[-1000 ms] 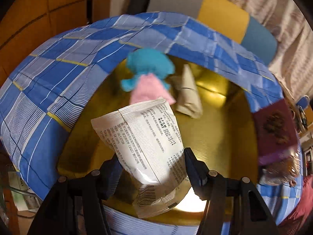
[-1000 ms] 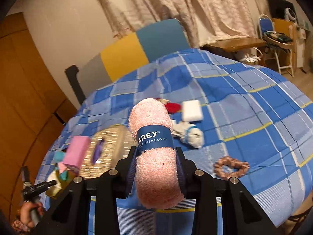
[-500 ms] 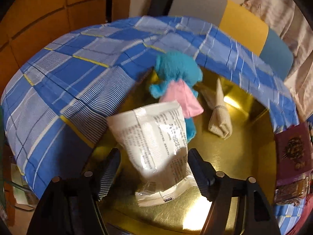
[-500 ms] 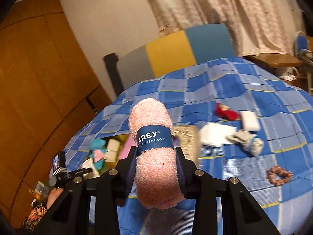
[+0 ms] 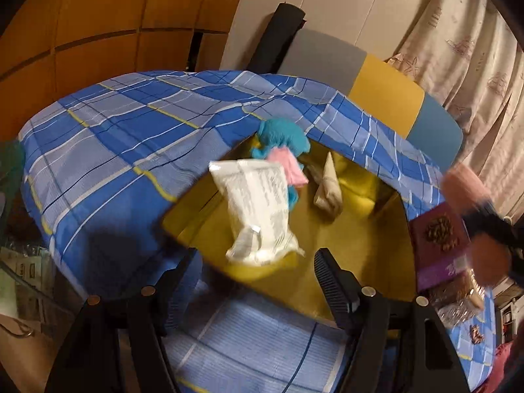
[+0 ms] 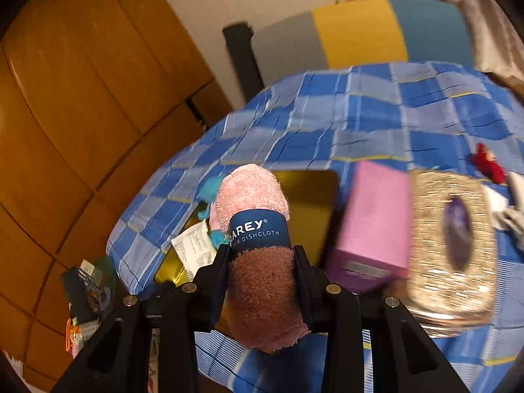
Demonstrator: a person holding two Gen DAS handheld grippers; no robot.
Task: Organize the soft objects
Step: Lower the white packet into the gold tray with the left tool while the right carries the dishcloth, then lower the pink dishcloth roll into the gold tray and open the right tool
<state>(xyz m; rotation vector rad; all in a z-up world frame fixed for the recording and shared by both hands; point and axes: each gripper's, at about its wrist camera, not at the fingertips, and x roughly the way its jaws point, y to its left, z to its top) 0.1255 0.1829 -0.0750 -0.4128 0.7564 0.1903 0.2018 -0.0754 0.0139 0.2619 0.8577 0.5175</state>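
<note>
A gold tray (image 5: 360,245) on the blue checked cloth holds a white printed packet (image 5: 258,209), a teal plush in a pink dress (image 5: 281,137) and a beige rolled cloth (image 5: 329,186). My left gripper (image 5: 257,273) stands open just short of the tray's near edge, and the packet lies free beyond its fingertips. My right gripper (image 6: 262,262) is shut on a pink rolled dishcloth (image 6: 252,196) with a blue paper band. It hangs over the tray (image 6: 311,196) near its right side. That pink roll (image 5: 461,180) shows blurred at the right edge of the left wrist view.
A purple box (image 6: 370,229) and a glittery tissue box (image 6: 452,245) stand right of the tray. A red soft item (image 6: 488,163) lies further right. A grey, yellow and blue chair back (image 6: 357,29) is behind the table, and wooden panels (image 6: 82,114) are to the left.
My left gripper has let go of the white packet and drawn back; the packet now lies in the tray. My right gripper swung left with the pink dishcloth, from mid-table to the tray.
</note>
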